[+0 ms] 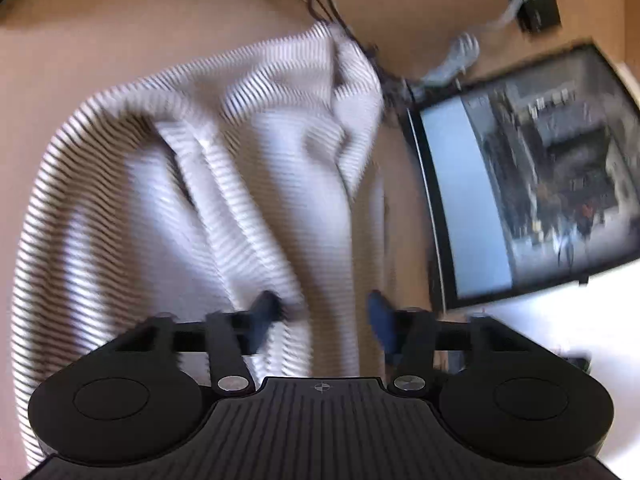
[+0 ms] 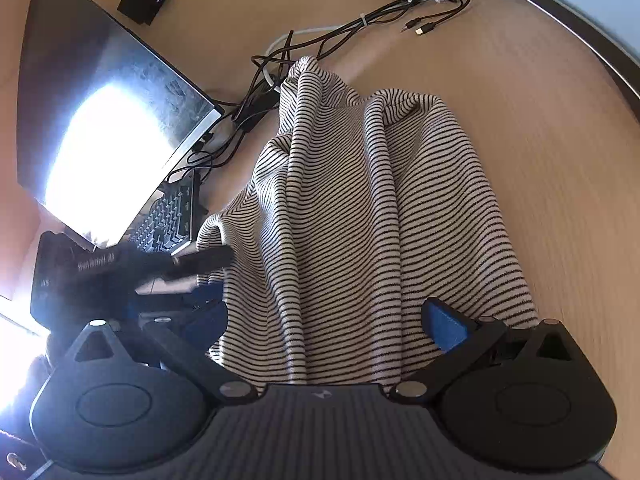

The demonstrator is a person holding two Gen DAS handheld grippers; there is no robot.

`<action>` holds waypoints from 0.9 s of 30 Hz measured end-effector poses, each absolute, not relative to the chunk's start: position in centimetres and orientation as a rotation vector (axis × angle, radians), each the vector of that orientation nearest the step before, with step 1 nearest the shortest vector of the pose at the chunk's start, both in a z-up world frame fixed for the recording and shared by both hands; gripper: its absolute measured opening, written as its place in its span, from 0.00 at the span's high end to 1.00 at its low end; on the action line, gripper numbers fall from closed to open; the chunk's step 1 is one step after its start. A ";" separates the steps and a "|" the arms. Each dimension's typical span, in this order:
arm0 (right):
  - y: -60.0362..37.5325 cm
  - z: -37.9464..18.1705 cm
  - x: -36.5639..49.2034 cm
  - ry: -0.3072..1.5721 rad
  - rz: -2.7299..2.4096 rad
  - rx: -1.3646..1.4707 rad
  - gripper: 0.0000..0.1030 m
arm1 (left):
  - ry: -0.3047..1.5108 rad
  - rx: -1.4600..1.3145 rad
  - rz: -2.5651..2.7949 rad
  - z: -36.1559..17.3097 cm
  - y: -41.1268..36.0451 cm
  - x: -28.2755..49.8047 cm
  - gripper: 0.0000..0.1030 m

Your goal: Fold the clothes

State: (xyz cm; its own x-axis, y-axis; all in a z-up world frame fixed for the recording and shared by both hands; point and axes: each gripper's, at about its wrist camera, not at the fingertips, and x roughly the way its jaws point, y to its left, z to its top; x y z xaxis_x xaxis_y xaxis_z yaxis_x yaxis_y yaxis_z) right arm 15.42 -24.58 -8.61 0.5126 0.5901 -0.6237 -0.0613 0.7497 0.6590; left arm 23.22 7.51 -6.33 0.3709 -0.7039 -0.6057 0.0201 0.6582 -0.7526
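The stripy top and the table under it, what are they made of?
The stripy top looks like soft knitted fabric, matte: it sags in loose folds and its thin dark stripes bend with them. The table looks like light wood or a wood-look coating, smooth: faint straight grain lines show, so I can't say which.

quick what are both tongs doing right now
left tongs: part closed around striped shirt fold, grip cannot be told
right tongs: open, holding nothing

We see soft ribbed striped cloth [image 2: 360, 208] on a matt wood-grain bench [image 2: 540, 120], beside a glossy monitor [image 2: 100, 80].
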 end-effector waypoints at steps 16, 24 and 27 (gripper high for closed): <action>-21.8 -7.4 15.2 0.948 0.327 0.418 0.00 | 0.890 -0.708 -0.504 0.7 17.0 24.9 0.35; -24.3 -5.5 15.1 0.860 0.249 0.452 0.00 | 1.184 -0.578 -0.653 -6.8 8.1 20.9 0.36; -24.7 -6.9 15.2 0.888 0.253 0.524 0.00 | 1.189 -0.531 -0.656 -7.1 7.3 20.3 0.38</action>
State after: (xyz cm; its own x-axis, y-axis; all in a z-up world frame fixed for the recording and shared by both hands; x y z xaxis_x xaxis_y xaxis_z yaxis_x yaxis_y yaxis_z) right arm 15.22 -24.72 -6.86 0.6126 0.4194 -0.6699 0.0039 0.8460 0.5332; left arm 20.33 7.34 -7.11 0.2295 -0.7107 -0.6650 0.1838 0.7026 -0.6874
